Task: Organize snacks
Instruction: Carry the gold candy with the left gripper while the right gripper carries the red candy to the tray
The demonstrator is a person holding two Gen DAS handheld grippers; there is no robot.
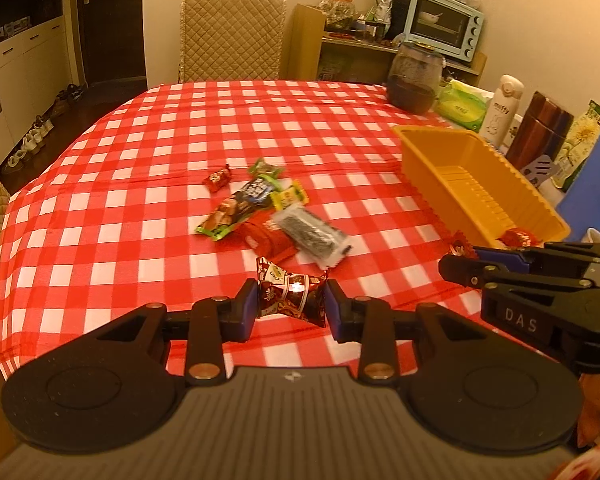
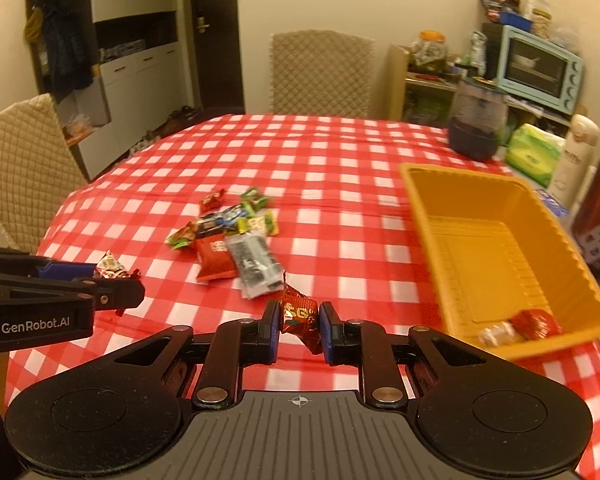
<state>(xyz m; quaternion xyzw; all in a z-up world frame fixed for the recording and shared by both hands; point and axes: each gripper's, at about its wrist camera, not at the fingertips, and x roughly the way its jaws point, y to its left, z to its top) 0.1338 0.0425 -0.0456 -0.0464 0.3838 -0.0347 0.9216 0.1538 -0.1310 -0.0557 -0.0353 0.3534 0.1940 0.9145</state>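
My left gripper (image 1: 291, 300) is shut on a brown-and-red wrapped candy (image 1: 290, 294), held above the checked tablecloth. My right gripper (image 2: 299, 320) is shut on a red-orange wrapped candy (image 2: 300, 312), left of the yellow tray (image 2: 420, 208). The tray holds a red candy (image 2: 538, 324) and a pale one (image 2: 496, 334) at its near end. A pile of snack packets (image 2: 236, 240) lies mid-table, also in the left wrist view (image 1: 268, 212). The right gripper shows in the left wrist view (image 1: 460, 258), the left gripper in the right wrist view (image 2: 112, 276).
A dark jar (image 2: 476, 120), green tissue pack (image 2: 534, 154), white bottle (image 2: 576, 156) and brown flask (image 1: 540, 128) stand behind the tray (image 1: 412, 152). Quilted chairs (image 2: 320, 72) stand at the far side and left. A blue box (image 1: 596, 168) is at the right.
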